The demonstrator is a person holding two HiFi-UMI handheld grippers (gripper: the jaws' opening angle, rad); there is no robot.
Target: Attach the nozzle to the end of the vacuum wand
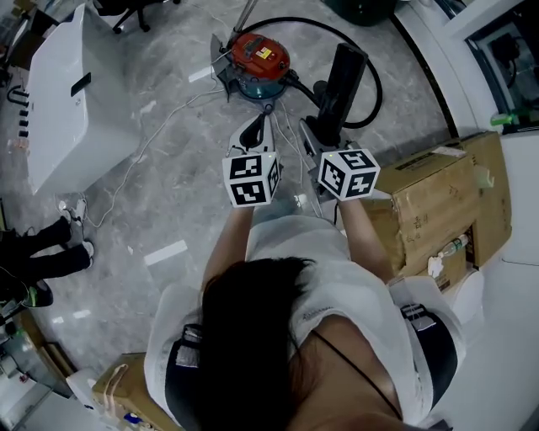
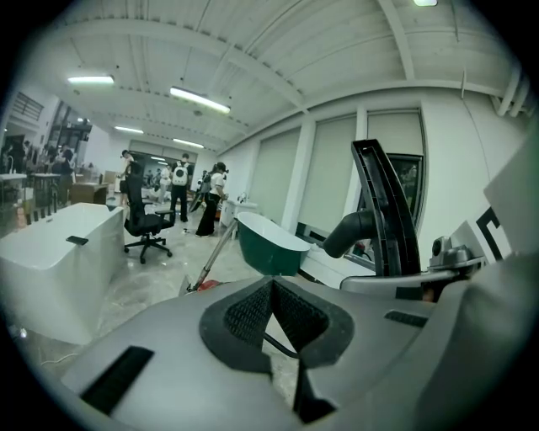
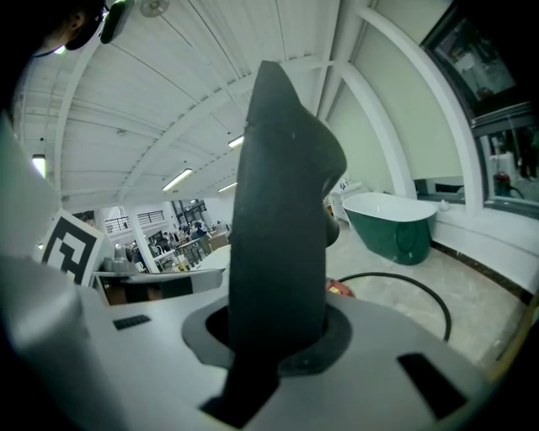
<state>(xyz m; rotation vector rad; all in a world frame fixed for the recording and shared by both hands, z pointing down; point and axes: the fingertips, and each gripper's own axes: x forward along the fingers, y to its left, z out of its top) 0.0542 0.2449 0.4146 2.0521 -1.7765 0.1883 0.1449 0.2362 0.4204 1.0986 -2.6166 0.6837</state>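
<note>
Right gripper [image 3: 278, 337]: its fingers are clamped on the black nozzle [image 3: 282, 202], which stands up out of them with its long axis pointing up and away from the person.
Left gripper [image 2: 274, 332]: its fingers are closed together, with nothing between them.
Vacuum wand [image 1: 245, 17]: a metal tube leaning up from the red vacuum cleaner [image 1: 258, 54] on the floor [image 1: 168, 151], ahead of both grippers and a little to the left.
Nearer hand: I judge the left one is nearer. The nozzle must go forward and leftwards to the wand's end, which I cannot see well.
</note>
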